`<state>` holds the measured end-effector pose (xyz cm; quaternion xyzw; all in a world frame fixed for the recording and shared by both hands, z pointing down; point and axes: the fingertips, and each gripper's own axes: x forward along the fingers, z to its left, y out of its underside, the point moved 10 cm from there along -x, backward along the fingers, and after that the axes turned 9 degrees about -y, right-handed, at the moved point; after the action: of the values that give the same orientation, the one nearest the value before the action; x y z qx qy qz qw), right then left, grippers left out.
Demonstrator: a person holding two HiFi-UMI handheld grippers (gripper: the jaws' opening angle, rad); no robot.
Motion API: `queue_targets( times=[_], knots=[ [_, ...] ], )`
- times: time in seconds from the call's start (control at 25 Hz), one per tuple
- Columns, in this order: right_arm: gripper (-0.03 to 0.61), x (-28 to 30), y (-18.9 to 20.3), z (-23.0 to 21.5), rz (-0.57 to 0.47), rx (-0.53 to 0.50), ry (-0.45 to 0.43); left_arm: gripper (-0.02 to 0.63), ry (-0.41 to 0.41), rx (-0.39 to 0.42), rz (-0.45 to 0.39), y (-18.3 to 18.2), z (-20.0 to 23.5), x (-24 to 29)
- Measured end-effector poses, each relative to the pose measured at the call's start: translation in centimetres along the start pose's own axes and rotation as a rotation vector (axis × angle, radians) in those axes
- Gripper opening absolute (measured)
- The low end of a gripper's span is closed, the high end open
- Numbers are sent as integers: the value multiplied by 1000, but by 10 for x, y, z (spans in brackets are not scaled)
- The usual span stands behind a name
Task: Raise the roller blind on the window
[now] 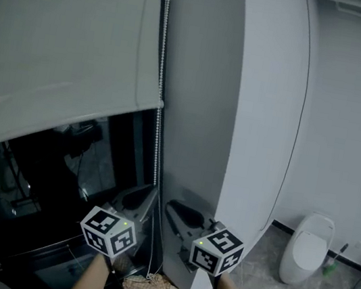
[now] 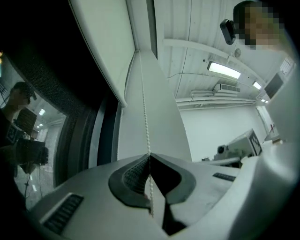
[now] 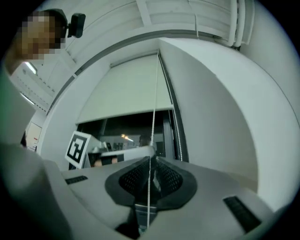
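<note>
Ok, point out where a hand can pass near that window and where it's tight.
Free: the bare white curved wall right of the window, and the grey stone floor between it and the white rounded floor fixture. Crowded: the window's right edge, where left gripper and right gripper are both shut on the white bead chain.

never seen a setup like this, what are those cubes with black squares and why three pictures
A person holds a hand-held gripper in each hand; the marker cubes are part of them. The head view comes from a camera on the person's head, looking down. The other two come from cameras riding on each gripper, looking along its jaws. The left hand-held gripper and the right hand-held gripper are each shut on the bead chain of a blind that covers the upper part of a dark window.
</note>
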<state>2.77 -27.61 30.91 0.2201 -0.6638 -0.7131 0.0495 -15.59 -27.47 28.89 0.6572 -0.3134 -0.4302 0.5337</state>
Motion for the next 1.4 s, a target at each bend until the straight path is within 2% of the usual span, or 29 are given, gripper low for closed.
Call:
queue_targets(
  times=[0.28,0.48,0.68,0.84,1.4],
  knots=[
    [37,32,-82,-4,-98,-109,-15,15,19,-29,37,23,-11,-10],
    [37,51,-123,-11,-132,-136,-11,15,30,-47,72,40,-20,-19],
    [37,63,-135,-9,-147,-140,-25,12,31,-74,90,59,-22,-34],
    [37,68,-139,-6,-164,-138,-38,12,33,-51,103,59,-20,-36],
    [37,73,-150,-4,-228,-51,-112,12,37,-71,124,78,-24,-49]
  ],
)
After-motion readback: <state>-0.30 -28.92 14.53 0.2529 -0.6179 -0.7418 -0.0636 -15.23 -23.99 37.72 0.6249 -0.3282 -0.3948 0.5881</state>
